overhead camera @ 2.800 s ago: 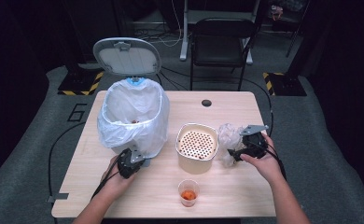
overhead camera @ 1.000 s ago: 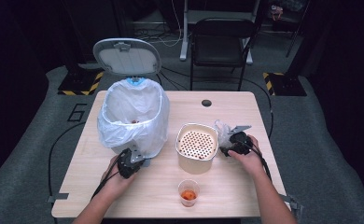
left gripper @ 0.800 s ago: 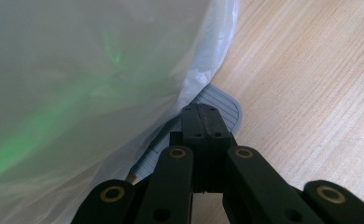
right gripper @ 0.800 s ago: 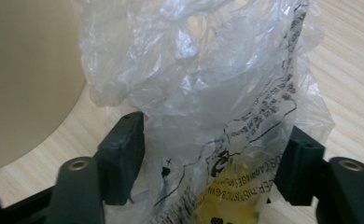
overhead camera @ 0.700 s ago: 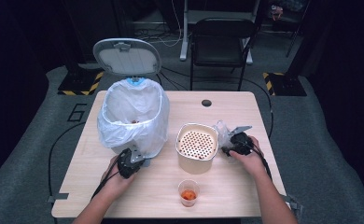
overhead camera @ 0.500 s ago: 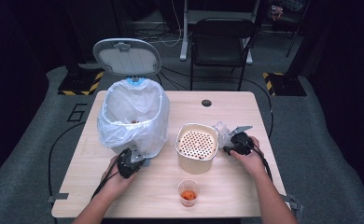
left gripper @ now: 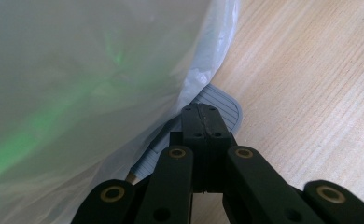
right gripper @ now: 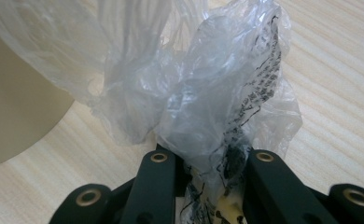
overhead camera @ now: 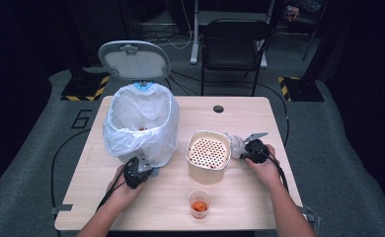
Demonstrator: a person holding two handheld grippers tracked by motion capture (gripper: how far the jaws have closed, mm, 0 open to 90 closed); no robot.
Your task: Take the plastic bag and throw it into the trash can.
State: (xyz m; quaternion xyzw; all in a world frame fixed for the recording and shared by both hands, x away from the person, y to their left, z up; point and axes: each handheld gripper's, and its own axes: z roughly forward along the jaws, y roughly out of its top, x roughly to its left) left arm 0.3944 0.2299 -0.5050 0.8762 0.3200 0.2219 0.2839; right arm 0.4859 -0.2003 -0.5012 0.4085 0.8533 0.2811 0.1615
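A white-lined pedal bin (overhead camera: 140,123) stands at the table's left with its grey lid (overhead camera: 134,59) raised. My left gripper (overhead camera: 137,173) is at the bin's base; in the left gripper view its jaws are shut and the tip (left gripper: 203,114) rests on the grey ribbed pedal (left gripper: 224,105). To the right of a beige perforated container (overhead camera: 209,155), my right gripper (overhead camera: 246,149) is shut on a crumpled clear plastic bag (overhead camera: 235,145). The printed bag (right gripper: 217,93) bunches up between the jaws of the right gripper (right gripper: 203,161), close to the container's wall (right gripper: 17,116).
A small clear cup (overhead camera: 199,203) with something orange in it stands near the front edge of the wooden table (overhead camera: 240,118). A dark round grommet (overhead camera: 218,108) sits at the table's back. A black chair (overhead camera: 235,44) stands behind the table.
The right gripper has moved left with the plastic bag, up to the beige container. The left gripper has stayed on the pedal and the lid stays up.
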